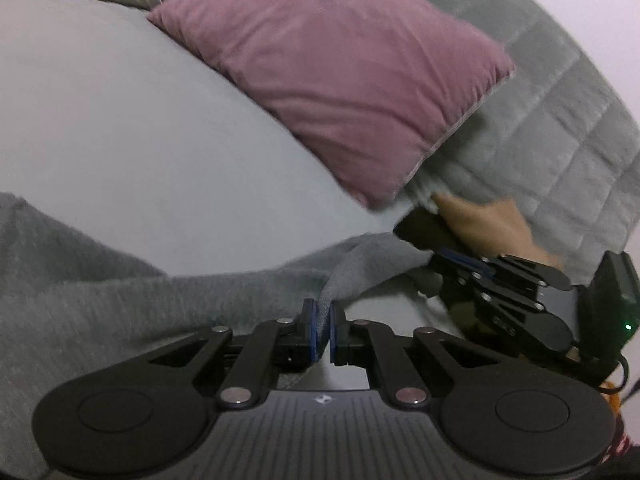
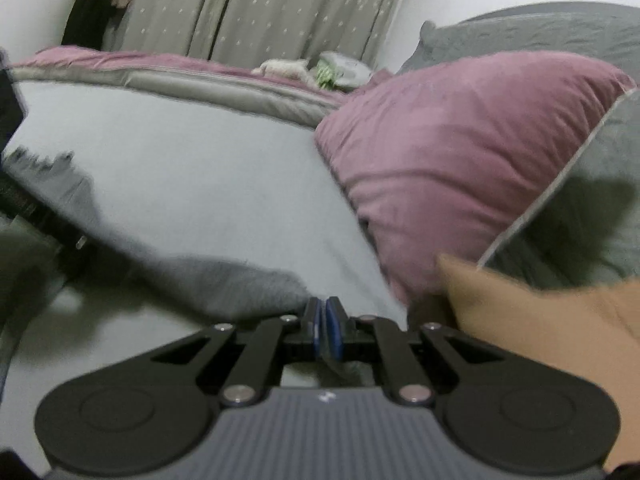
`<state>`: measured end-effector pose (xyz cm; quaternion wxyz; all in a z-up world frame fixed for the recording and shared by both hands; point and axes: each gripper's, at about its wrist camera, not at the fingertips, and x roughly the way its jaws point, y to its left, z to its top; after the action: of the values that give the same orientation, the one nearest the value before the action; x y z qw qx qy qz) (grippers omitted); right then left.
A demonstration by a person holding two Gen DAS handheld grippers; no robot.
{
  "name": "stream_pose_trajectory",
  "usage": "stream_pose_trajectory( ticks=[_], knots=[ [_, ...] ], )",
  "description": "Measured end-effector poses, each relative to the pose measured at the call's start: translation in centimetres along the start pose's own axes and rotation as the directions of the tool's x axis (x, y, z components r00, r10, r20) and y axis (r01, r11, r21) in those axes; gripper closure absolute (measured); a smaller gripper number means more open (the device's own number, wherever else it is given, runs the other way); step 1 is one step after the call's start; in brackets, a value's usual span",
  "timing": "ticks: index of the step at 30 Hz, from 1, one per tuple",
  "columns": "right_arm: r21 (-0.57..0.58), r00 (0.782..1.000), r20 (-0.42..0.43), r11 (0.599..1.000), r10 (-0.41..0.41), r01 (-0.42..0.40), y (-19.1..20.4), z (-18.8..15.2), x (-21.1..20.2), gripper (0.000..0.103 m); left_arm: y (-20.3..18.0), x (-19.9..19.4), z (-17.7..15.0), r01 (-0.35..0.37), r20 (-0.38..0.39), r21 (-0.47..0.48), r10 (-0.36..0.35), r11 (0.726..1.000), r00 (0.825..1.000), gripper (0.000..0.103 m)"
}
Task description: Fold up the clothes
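Note:
A fuzzy grey garment (image 1: 120,292) lies stretched across the pale sheet (image 1: 120,120) of a bed. My left gripper (image 1: 323,320) is shut on a raised edge of that garment, its blue pads pinching the cloth. In the left wrist view my right gripper (image 1: 424,240) sits to the right at the garment's far end, with a hand (image 1: 488,224) on it. In the right wrist view my right gripper (image 2: 323,320) is shut on the grey garment (image 2: 224,280), which runs off to the left; the view is blurred.
A mauve pillow (image 1: 352,64) lies close behind both grippers, leaning on a grey quilted cover (image 1: 552,128). A folded mauve and grey duvet (image 2: 180,76) lines the far side of the bed, with curtains (image 2: 260,4) and small items behind it.

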<state>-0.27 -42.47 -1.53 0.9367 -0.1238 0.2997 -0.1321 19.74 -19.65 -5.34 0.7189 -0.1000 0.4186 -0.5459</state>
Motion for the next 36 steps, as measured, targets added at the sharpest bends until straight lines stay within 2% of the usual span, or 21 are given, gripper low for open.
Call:
stream_pose_trajectory(
  ticks=[5,10,13,14,16,19,23,26,28,31,34,36],
  knots=[
    [0.003,0.996,-0.084,0.999,0.036,-0.035,0.4,-2.5,-1.6,0.097,-1.2,0.1,-0.5,0.009,-0.082,0.094,-0.002,0.996,0.997,0.098],
    [0.073,0.977,-0.182,0.992,0.112,-0.1,-0.1,-3.6,-1.8,0.097,-1.6,-0.4,-1.2,0.029,-0.142,0.152,-0.007,0.988,0.99,0.098],
    [0.118,0.972,-0.178,0.984,0.151,-0.131,-0.8,-3.1,-2.3,0.091,-1.9,-0.8,-1.1,0.045,-0.153,0.156,-0.021,0.987,0.988,0.098],
    [0.139,0.973,-0.161,0.98,0.167,-0.145,-1.1,-2.7,-2.5,0.081,-2.0,-0.9,-1.0,0.044,-0.152,0.156,-0.02,0.987,0.988,0.096],
    [0.174,0.975,-0.122,0.971,0.188,-0.165,-1.6,-1.9,-2.9,0.071,-2.0,-1.2,-0.6,0.035,-0.139,0.151,-0.013,0.988,0.99,0.09],
    [0.179,0.981,-0.082,0.971,0.176,-0.159,-2.2,-0.5,-2.4,0.071,-1.8,-2.3,0.0,0.006,-0.093,0.129,0.006,0.992,0.996,0.08],
    [0.192,0.983,-0.086,0.971,0.164,-0.146,-2.9,0.9,0.2,0.071,-0.4,-4.7,1.0,-0.073,0.001,0.057,0.073,0.996,0.997,0.07],
    [0.189,0.978,-0.119,0.971,0.171,-0.147,-2.9,1.5,2.9,0.071,1.5,-6.1,1.4,-0.163,0.057,-0.038,0.165,0.986,0.985,0.069],
    [0.193,0.968,-0.16,0.968,0.192,-0.161,-2.8,1.6,4.7,0.071,2.8,-6.5,1.5,-0.227,0.07,-0.105,0.235,0.968,0.969,0.069],
    [0.203,0.951,-0.212,0.962,0.224,-0.181,-2.5,1.2,6.5,0.087,4.3,-6.8,1.7,-0.293,0.088,-0.183,0.312,0.938,0.946,0.069],
    [0.179,0.959,-0.198,0.969,0.205,-0.17,-2.2,0.9,6.8,0.093,5.0,-7.3,1.7,-0.303,0.134,-0.231,0.339,0.925,0.931,0.069],
    [0.173,0.976,-0.16,0.978,0.148,-0.12,-2.1,1.0,6.4,0.093,5.3,-7.6,1.7,-0.321,0.162,-0.253,0.367,0.913,0.916,0.069]
  ],
)
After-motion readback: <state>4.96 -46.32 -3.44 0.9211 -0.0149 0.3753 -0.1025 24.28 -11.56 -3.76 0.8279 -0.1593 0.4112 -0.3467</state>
